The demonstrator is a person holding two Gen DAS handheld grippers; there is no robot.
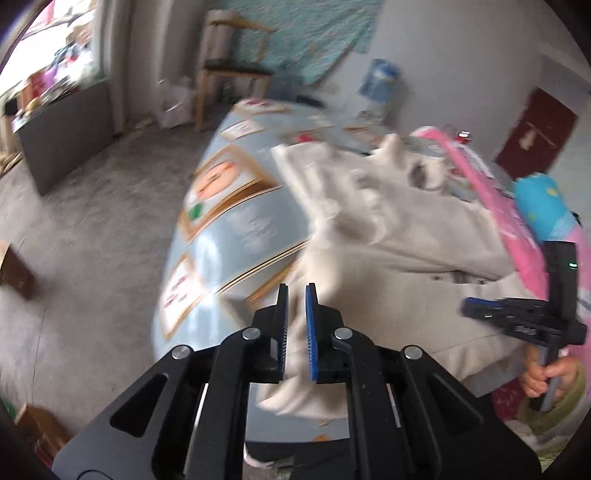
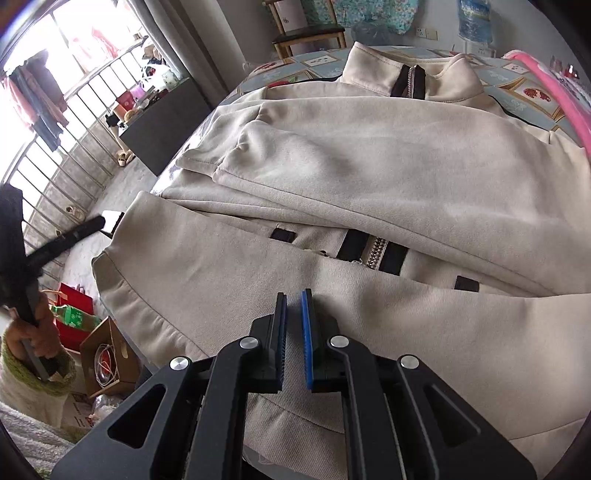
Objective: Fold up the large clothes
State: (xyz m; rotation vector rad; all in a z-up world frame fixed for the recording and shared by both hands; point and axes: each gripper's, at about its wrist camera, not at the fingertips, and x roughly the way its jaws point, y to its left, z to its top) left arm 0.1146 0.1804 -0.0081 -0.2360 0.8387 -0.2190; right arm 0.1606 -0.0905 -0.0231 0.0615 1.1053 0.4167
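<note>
Left gripper (image 1: pixel 295 325) clamps cream zip-front fleece jacket (image 2: pixel 369 155).
Right gripper (image 2: pixel 294 332): jaws narrowly parted (empty), above jacket hem.

Black claw (image 2: pixel 293 339) with blue pads (image 2: pixel 306 339), silver screws; sleeve cuff (image 2: pixel 48 373) seemingly green-edged cream.

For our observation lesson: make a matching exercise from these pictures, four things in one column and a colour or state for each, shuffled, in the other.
Things:
1. jacket
2. zipper tape
3. chair
4. left gripper

Colours or states:
A. wooden frame, dark seat
B. cream
C. shut on cloth
D. black

Pairs: 1-B, 2-D, 3-A, 4-C
</note>
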